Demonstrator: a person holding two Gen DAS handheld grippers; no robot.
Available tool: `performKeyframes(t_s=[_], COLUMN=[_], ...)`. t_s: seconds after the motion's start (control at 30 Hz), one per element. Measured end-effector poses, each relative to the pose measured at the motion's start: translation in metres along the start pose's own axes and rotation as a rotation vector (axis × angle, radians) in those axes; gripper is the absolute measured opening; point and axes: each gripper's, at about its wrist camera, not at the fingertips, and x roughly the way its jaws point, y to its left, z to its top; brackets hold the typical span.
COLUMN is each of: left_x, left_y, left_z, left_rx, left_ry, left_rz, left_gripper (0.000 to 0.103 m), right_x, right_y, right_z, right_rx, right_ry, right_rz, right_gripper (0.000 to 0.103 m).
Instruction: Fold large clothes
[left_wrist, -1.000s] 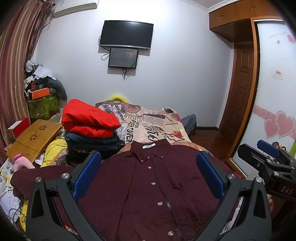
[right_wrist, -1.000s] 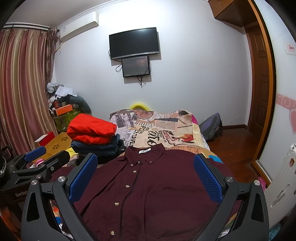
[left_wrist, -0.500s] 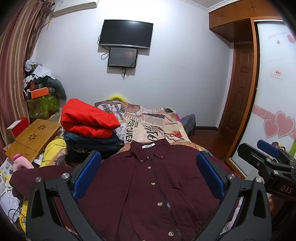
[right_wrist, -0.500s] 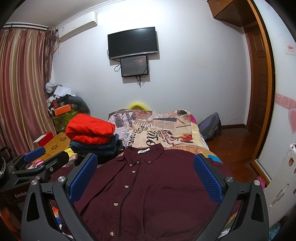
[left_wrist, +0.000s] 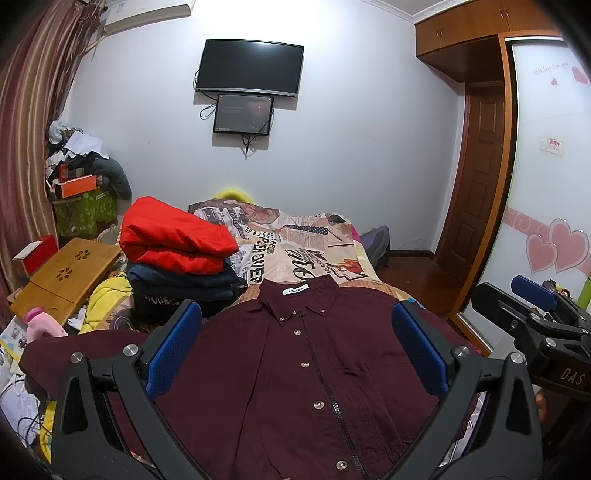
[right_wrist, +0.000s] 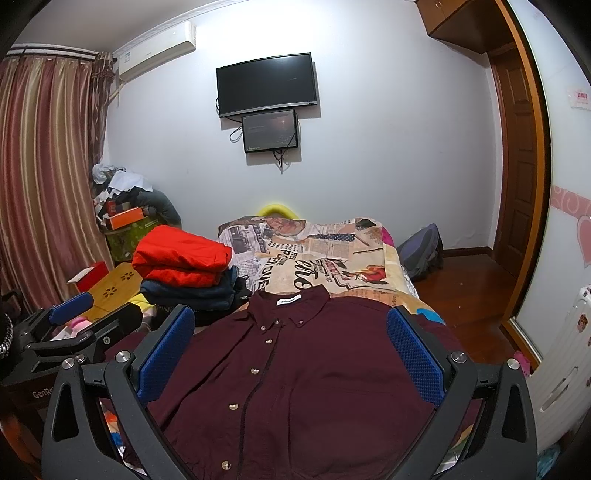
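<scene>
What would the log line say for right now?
stage: before first fold | shirt: flat, buttoned, collar far | left tool: open, above shirt | right tool: open, above shirt

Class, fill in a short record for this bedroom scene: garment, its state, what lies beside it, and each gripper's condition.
garment: maroon button-up shirt
state: spread flat on the bed, buttoned, collar away from the cameras, not yet folded
beside it: stack of folded clothes, red one on top, near the shirt's left shoulder as seen
left gripper: open, above the shirt, holding nothing
right gripper: open, above the shirt, holding nothing
</scene>
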Motion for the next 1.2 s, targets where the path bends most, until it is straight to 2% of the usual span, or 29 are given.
performKeyframes(t_s=[0.43, 0.87, 1.1, 1.2], left_x=[0.001, 0.012, 0.026, 0.031], left_y=[0.001, 0.009, 0.034, 0.056], left_z=[-0.001, -0.001, 0.002, 0.006], left_rx=[-0.004, -0.013, -0.044, -0.063], left_ry=[0.005, 0.033, 0.037, 0.021], left_rz=[0.003, 0.011, 0.079, 0.163], left_gripper=[0.103, 0.103, 0.103, 0.103], right_x=[-0.001, 0.011, 0.03, 0.039], right_y=[0.001, 0.0, -0.003, -0.004], right_z=[0.0, 0.002, 0.0, -0.002], right_rx=[-0.001, -0.001, 0.005, 0.005], right_ry=[0.001, 0.041, 0.085, 0.107], right_rz=[-0.001, -0.003, 0.0, 0.003], right_gripper=[0.103, 0.103, 0.103, 0.103])
